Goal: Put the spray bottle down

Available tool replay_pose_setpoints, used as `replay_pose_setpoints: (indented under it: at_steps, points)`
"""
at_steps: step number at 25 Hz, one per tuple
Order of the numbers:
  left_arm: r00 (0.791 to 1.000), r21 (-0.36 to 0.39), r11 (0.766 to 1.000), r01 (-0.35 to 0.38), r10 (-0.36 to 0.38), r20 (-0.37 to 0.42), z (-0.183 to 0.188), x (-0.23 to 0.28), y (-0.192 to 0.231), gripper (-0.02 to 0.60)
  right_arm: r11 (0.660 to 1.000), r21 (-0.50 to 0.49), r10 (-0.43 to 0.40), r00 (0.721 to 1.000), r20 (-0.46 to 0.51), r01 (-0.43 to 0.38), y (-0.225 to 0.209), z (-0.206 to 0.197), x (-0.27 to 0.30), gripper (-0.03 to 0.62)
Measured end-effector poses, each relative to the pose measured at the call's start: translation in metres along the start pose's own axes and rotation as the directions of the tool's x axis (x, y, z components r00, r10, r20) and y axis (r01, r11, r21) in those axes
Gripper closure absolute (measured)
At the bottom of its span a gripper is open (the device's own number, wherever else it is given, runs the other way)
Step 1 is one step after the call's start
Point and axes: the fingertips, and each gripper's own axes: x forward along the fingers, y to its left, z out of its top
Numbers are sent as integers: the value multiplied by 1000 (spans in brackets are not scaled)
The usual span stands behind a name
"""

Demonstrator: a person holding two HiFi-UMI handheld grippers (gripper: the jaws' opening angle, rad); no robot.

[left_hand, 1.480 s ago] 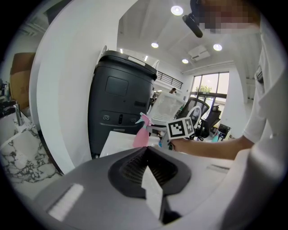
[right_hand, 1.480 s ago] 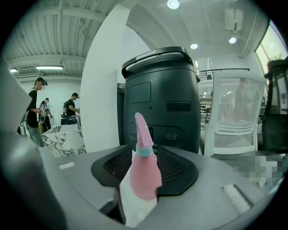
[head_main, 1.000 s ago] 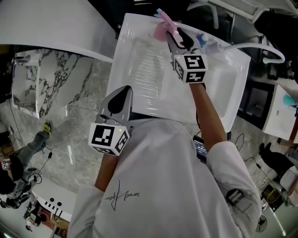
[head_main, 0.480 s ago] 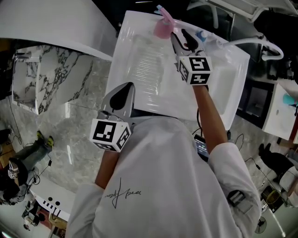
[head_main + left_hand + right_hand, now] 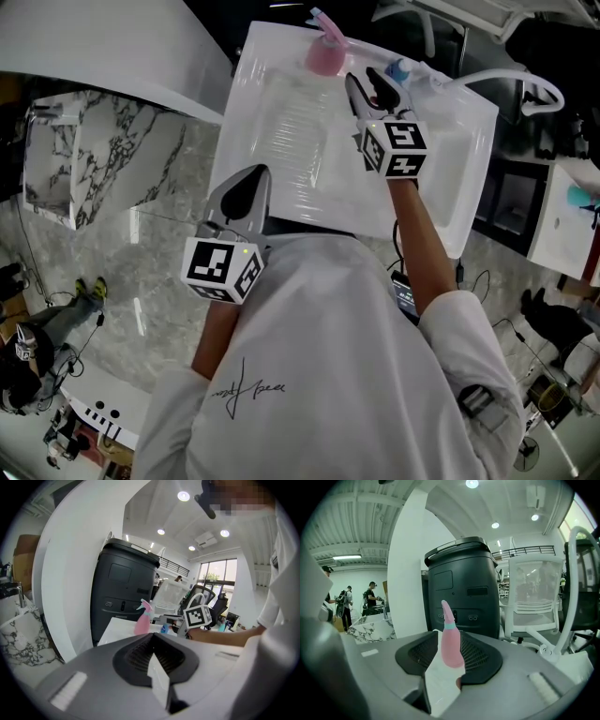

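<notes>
A pink spray bottle [image 5: 325,54] stands upright on its own at the far edge of the white table [image 5: 281,183], seen from my remote station through the head view and both gripper views. The bottle has a translucent pink body that swells at the base and tapers upward, a pale blue-green band round the neck and a pink trigger head on top. The nozzle juts toward the far left in the head view. My right gripper [image 5: 367,86] is stretched out over the far part of the table, its tongs spread and holding nothing. Its own view shows bare tabletop through the gap between the jaws, with the bottle lined up just beyond their tips, near them but not pinched. A small blue object [image 5: 398,70] lies on the table just right of that gripper; I cannot make out what it is. My left gripper [image 5: 248,187] hangs at the near edge of the table, close to my white shirt and well apart from the bottle. Its tongs are pressed together on nothing, with only a thin pale sliver between them in its own view. A tall dark grey bin [image 5: 461,588] rises behind the bottle, a white chair [image 5: 534,592] stands to the right of it, and a marble-patterned counter [image 5: 103,169] lies to the left of the table.
</notes>
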Motion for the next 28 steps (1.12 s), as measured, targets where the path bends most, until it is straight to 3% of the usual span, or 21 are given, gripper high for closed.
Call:
replay_pose_setpoints:
  at_steps: [28]
  points:
    - [1000, 21, 1000, -3, 2, 29, -9, -8, -11, 534, 998, 69, 5, 997, -83, 1, 9, -24, -59, 545]
